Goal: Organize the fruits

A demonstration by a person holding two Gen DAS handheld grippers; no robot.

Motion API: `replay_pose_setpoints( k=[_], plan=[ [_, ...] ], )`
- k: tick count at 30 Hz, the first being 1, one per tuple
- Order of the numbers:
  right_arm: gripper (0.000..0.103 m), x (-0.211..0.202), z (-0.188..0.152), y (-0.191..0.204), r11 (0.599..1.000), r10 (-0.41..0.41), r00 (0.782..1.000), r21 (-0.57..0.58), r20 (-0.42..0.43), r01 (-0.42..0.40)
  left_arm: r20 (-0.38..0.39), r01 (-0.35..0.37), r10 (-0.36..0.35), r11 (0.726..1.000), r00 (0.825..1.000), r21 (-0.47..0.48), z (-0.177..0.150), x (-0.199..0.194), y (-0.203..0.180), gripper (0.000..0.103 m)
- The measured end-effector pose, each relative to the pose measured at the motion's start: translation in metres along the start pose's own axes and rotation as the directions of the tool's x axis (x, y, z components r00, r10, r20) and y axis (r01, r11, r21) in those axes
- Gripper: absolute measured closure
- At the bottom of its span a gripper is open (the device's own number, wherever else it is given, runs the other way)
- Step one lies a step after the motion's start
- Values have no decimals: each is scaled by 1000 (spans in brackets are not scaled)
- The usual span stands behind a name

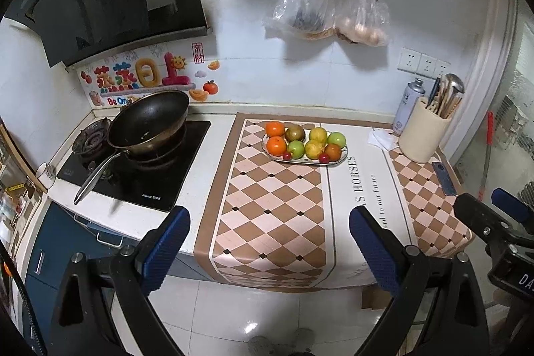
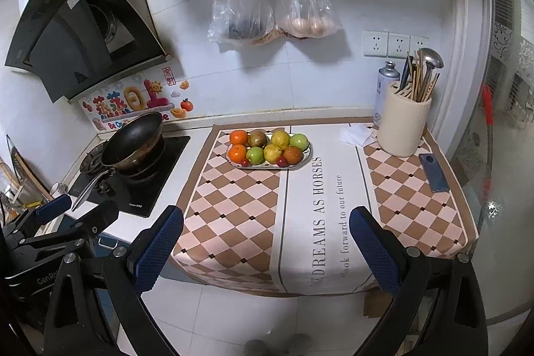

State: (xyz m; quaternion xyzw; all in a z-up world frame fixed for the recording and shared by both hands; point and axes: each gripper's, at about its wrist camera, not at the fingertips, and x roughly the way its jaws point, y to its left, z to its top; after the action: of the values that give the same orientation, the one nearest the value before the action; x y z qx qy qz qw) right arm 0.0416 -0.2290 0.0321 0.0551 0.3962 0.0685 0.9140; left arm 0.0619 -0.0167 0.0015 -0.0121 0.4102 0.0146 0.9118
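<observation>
An oval white plate point(image 1: 343, 154) point(image 2: 307, 152) sits far back on the checked cloth, loaded with fruit: two oranges point(image 1: 275, 145) point(image 2: 238, 152), green apples point(image 1: 296, 149) point(image 2: 255, 154), yellow pears point(image 1: 315, 149) point(image 2: 273, 151), a brown kiwi point(image 1: 295, 133) point(image 2: 258, 137), a reddish fruit point(image 1: 333, 151) point(image 2: 293, 154) and small red cherries point(image 1: 323, 158) point(image 2: 282, 161). My left gripper point(image 1: 270, 251) is open, held back off the counter's front edge, nothing between its blue pads. My right gripper point(image 2: 267, 251) is likewise open and empty, well short of the plate.
A black wok point(image 1: 150, 122) point(image 2: 133, 137) rests on the stove at left, its handle pointing toward me. A cream utensil holder point(image 1: 424, 135) point(image 2: 404, 125), a spray can point(image 1: 409, 104), a tissue point(image 2: 355, 135) and a dark phone point(image 1: 444, 178) point(image 2: 433, 172) sit at right. Bags and scissors hang on the wall.
</observation>
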Motion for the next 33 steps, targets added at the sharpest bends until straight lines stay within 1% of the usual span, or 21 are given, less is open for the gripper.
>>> replay_pose_setpoints(
  k=[5, 9, 15, 19, 25, 31, 33],
  plan=[
    [1, 32, 12, -6, 1000, -27, 999, -1, -30, 27, -13, -30, 30, 999, 999, -11, 9, 26, 4, 5],
    [1, 58, 24, -8, 999, -34, 998, -5, -51, 34, -41, -52, 51, 999, 998, -9, 15, 52, 4, 5],
    [1, 94, 40, -9, 999, -41, 995, -9, -88, 40, -84, -55, 55, 998, 995, 5, 22, 82, 2, 5],
    [1, 113, 44, -8, 999, -50, 992, -16, -112, 48, -113, -56, 57, 998, 992, 13, 26, 98, -1, 5],
    [1, 130, 43, -6, 998, -59, 989, -15, -136, 58, -138, -60, 64, 998, 988, 32, 28, 115, -4, 5],
    [1, 139, 37, -9, 998, -67, 984, -12, -162, 66, -148, -68, 72, 997, 986, 36, 27, 121, -5, 5],
    [1, 141, 36, -10, 998, -68, 984, -12, -165, 67, -149, -66, 70, 997, 986, 33, 27, 121, -5, 1]
  ],
)
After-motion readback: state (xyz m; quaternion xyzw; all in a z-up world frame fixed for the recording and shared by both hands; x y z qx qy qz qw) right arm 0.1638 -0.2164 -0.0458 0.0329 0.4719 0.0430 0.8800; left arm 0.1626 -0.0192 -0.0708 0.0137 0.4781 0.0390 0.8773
